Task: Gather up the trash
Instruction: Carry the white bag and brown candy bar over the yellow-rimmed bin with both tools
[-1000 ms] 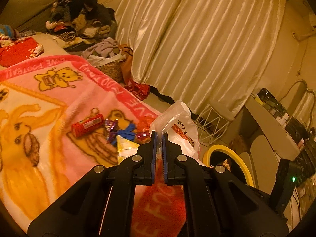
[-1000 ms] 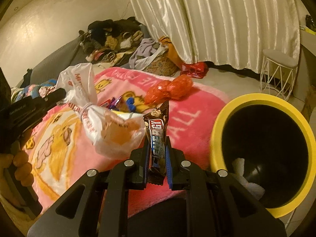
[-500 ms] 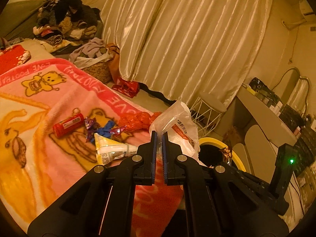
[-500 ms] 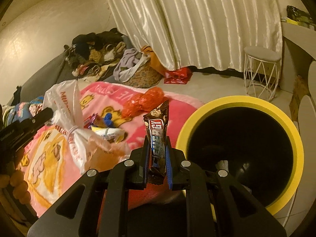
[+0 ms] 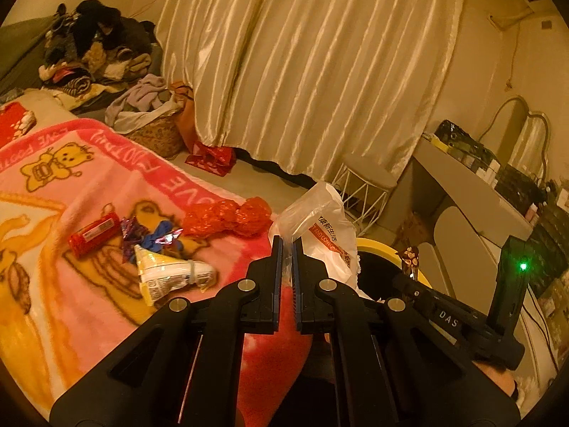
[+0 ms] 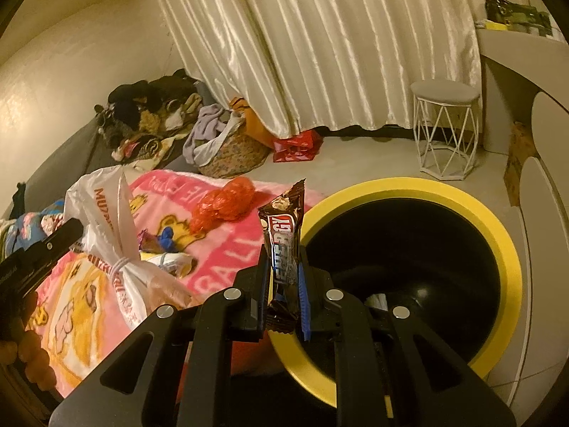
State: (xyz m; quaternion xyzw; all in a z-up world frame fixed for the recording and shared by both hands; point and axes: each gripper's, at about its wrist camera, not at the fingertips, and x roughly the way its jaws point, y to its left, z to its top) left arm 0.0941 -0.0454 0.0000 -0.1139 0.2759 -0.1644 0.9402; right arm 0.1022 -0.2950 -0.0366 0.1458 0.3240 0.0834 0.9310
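Observation:
My left gripper point(image 5: 286, 249) is shut on the neck of a white plastic bag point(image 5: 327, 224), which hangs to its right by the bin; the bag also shows in the right wrist view point(image 6: 113, 235). My right gripper point(image 6: 284, 274) is shut on a brown candy bar wrapper point(image 6: 284, 235), held upright over the near rim of the black bin with a yellow rim point(image 6: 498, 235). More trash lies on the pink blanket point(image 5: 71, 185): a red can point(image 5: 94, 233), foil wrappers point(image 5: 153, 236), a yellow-white packet point(image 5: 167, 275) and a crumpled red bag point(image 5: 227, 215).
A white wire stool point(image 6: 446, 128) stands by the curtain. A laundry basket point(image 5: 156, 135) and a clothes pile point(image 5: 92, 49) lie at the back left. A red bag point(image 6: 297, 146) is on the floor. A desk point(image 5: 473, 192) stands at the right.
Both grippers have moved right toward the bin, each keeping its load. The bin now fills more of the right wrist view, and the candy bar wrapper is over its rim.

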